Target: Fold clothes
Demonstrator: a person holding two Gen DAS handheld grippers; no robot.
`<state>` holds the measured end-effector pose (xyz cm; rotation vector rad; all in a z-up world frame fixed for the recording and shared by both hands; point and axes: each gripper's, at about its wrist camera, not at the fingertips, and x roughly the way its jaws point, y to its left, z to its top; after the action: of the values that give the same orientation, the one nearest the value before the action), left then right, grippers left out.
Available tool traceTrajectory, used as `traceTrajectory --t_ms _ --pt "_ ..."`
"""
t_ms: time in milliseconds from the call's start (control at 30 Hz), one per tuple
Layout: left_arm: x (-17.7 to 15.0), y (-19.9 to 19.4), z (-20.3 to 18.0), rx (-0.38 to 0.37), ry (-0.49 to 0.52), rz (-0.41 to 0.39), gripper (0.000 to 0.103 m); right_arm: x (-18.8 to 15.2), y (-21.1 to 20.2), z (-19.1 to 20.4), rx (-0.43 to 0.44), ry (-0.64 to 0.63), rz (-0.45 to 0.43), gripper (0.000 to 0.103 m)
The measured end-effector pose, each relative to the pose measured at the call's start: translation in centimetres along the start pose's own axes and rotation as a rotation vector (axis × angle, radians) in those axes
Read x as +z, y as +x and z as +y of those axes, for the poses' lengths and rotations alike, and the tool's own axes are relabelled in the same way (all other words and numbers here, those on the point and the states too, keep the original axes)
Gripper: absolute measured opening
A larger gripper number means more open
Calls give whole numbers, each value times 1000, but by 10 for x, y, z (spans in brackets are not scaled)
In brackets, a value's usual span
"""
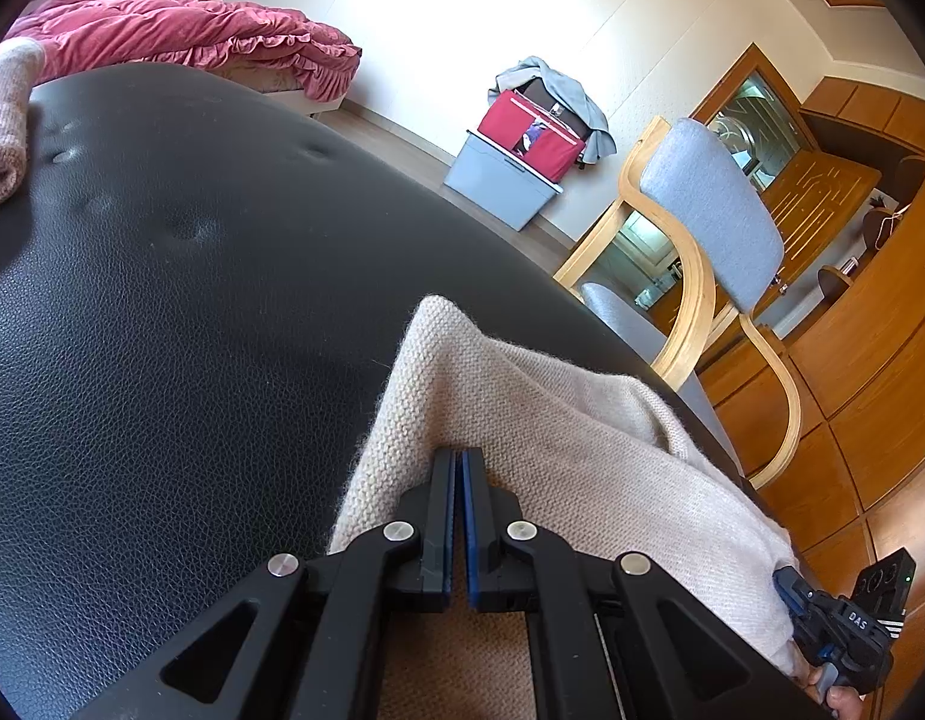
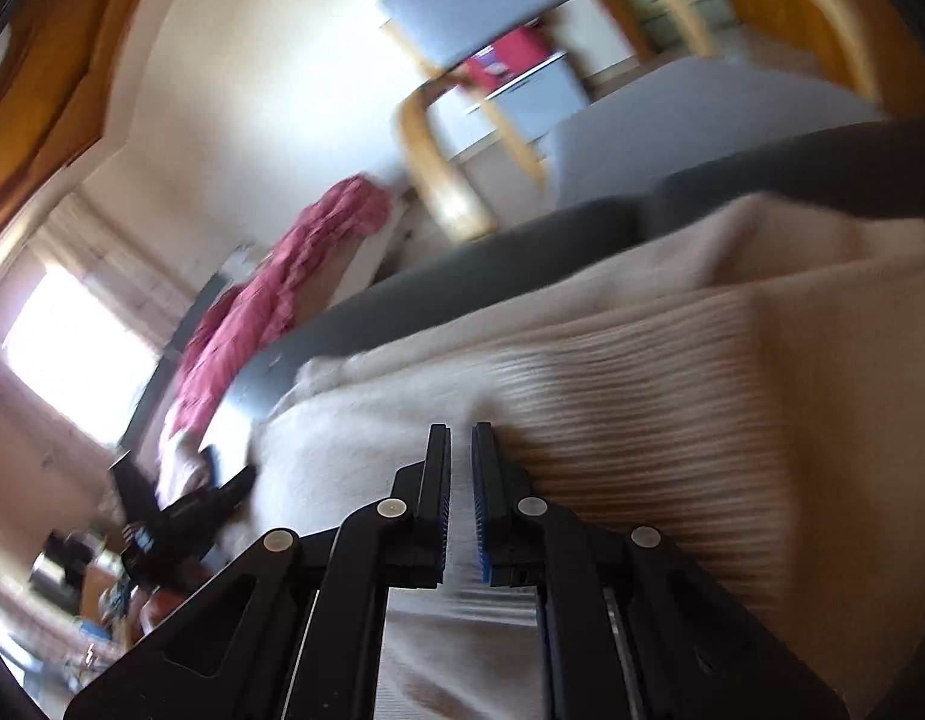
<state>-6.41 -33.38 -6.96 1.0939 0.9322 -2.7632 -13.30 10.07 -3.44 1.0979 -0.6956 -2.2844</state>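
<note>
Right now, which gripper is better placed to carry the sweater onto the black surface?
Probably left. The left gripper is shut on the sweater at the edge of the black surface; the right gripper holds its ribbed part farther off.

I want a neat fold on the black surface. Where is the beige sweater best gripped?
Probably at its hems: the sweater drapes over the black surface's edge, so each hand-held gripper comes from the near side, left on the plain edge, right on the ribbed band.

Right wrist view blurred (pink knit [image 1: 3,120] cropped).
</note>
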Motion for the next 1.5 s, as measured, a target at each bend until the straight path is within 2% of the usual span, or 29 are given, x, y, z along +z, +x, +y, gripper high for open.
traceTrajectory --t_ms 67,200,300,367,433,500,600,633,667,700,767,800,933,967,1133,1167,1200,1233,1333,1367,1433,1500 --pt "0 0 0 -3 -3 0 3 1 -8 -10 -42 33 -39 6" --pt "-1 -1 2 -11 -14 2 3 3 -15 -22 -54 68 -65 5" --pt "2 -6 -10 41 16 1 6 4 -14 -19 -57 39 -58 8" --pt "2 -13 -36 84 83 -29 15 1 -8 -13 -51 42 -59 8" --pt "0 -13 -62 33 132 -20 18 1 -5 -14 -38 48 -58 8" --pt "-3 -2 -92 -15 222 31 19 1 -4 -15 -28 53 -57 8" --pt "-16 23 -123 40 407 82 19 -1 -5 -16 -16 58 -58 8" --pt "-20 31 -126 77 457 90 19 -1 -6 -16 -14 60 -58 8" --pt "-21 35 -123 85 474 95 21 -1 -6 -17 -12 61 -58 8" --pt "-18 34 -117 62 449 94 22 -1 -6 -17 -12 61 -57 8" --pt "-8 30 -97 76 367 83 22 -1 -5 -17 -18 57 -53 7" --pt "-5 29 -87 57 327 81 20 -1 -6 -18 -21 59 -53 6" --pt "7 19 -40 -105 132 82 14 -1 -13 -21 -33 81 -80 4" --pt "8 18 -35 -121 111 81 14 -1 -15 -22 -36 85 -89 4" --pt "7 16 -32 -116 100 70 14 -2 -26 -23 -48 97 -134 12" --pt "6 16 -32 -115 98 68 15 -1 -25 -18 -26 70 -132 17" --pt "7 16 -32 -112 100 68 15 -1 -22 -12 -2 41 -119 28" --pt "7 18 -32 -113 101 69 15 -1 -17 -10 -12 31 -102 34" --pt "13 24 -31 -122 99 74 15 -1 -4 -4 -43 2 -53 33" --pt "15 27 -31 -124 100 75 15 0 -3 -6 -48 10 -55 31" --pt "20 33 -31 -127 103 78 15 3 -1 -9 -58 24 -57 22" --pt "25 38 -31 -129 102 78 15 8 4 -10 -65 19 -53 22"
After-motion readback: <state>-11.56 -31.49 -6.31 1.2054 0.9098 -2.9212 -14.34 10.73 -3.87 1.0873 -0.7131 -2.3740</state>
